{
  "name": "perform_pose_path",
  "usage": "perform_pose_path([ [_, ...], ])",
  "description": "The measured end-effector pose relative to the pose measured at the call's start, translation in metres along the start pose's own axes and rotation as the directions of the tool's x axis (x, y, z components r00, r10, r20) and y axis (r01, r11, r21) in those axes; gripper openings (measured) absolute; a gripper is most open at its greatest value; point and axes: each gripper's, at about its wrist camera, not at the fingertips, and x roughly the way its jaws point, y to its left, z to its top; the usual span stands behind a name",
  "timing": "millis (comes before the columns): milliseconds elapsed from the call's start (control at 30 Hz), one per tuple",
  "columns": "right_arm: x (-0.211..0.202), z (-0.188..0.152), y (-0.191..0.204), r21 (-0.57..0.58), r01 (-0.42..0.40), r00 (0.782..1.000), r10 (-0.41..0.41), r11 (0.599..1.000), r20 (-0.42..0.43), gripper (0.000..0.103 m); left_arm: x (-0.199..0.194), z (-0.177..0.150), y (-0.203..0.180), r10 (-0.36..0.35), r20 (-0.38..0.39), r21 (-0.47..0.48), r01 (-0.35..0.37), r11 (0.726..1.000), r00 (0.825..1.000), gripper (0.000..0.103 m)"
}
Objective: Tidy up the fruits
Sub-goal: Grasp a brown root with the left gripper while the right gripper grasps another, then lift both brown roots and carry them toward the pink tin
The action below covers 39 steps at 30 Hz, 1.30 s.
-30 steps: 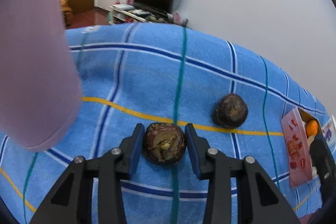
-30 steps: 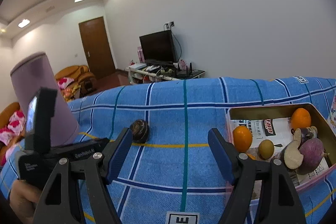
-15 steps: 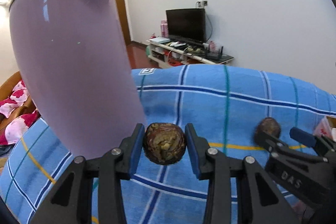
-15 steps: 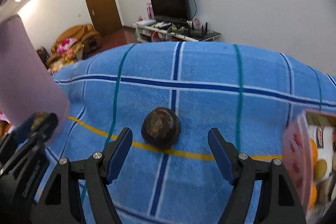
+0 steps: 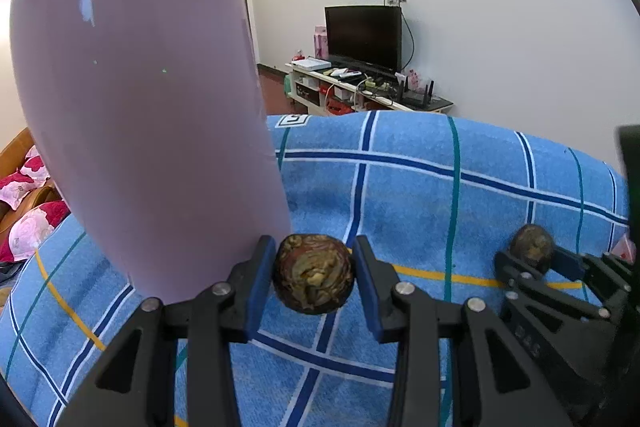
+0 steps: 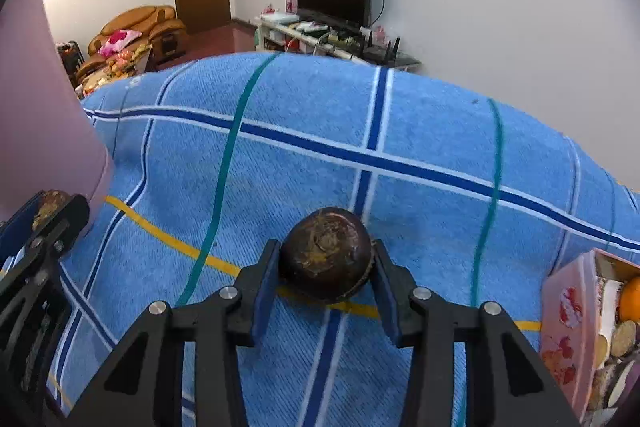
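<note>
A dark brown round fruit with a cracked, yellowish top [image 5: 313, 277] sits between the blue pads of my left gripper [image 5: 313, 257], which is shut on it beside the tall lilac container [image 5: 140, 107]. A second dark brown fruit [image 6: 326, 247] rests on the blue checked cloth [image 6: 400, 131], on the yellow stripe. My right gripper [image 6: 325, 263] is closing its jaws around it, and both pads touch its sides. The left wrist view shows that gripper [image 5: 538, 261] with its fruit [image 5: 532, 247] at the right.
The lilac container [image 6: 36, 107] stands at the cloth's left. A pink box [image 6: 568, 311] holding an orange [image 6: 630, 299] and other fruit sits at the right edge. Beyond the cloth are a TV stand, a sofa and a door.
My right gripper swung left from the pink box to the second brown fruit and its jaws narrowed around it. My left gripper, still holding its fruit, turned toward the lilac container.
</note>
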Motion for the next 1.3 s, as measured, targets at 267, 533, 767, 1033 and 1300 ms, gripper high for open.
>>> perform_pose_path([
  [267,-0.075,-0.039,-0.003,-0.025,0.072,0.965,-0.064,0.997,0.254,0.046,-0.023,-0.011,-0.011,-0.023,0.053,0.032,0.021,0.999,0.998,0.042],
  [533,-0.116,-0.066,-0.017,0.064,0.054,0.928,-0.074,0.996,0.364,0.046,-0.05,-0.018,-0.024,-0.021,0.158,0.095,0.006,0.996,0.987,0.042],
  [767,-0.121,-0.07,-0.015,0.066,0.032,0.919,-0.056,0.997,0.39,0.046,-0.071,-0.028,-0.023,-0.037,0.19,0.086,0.02,0.996,0.981,0.042],
  [1033,-0.128,-0.076,-0.02,0.079,0.019,0.919,-0.048,0.997,0.39,0.046,-0.088,-0.036,-0.017,-0.028,0.217,0.049,0.018,0.999,0.976,0.042],
  [1300,-0.133,-0.081,-0.017,0.065,0.024,0.916,-0.048,0.998,0.399,0.046,-0.097,-0.041,-0.016,-0.028,0.221,0.031,0.022,0.999,0.975,0.042],
])
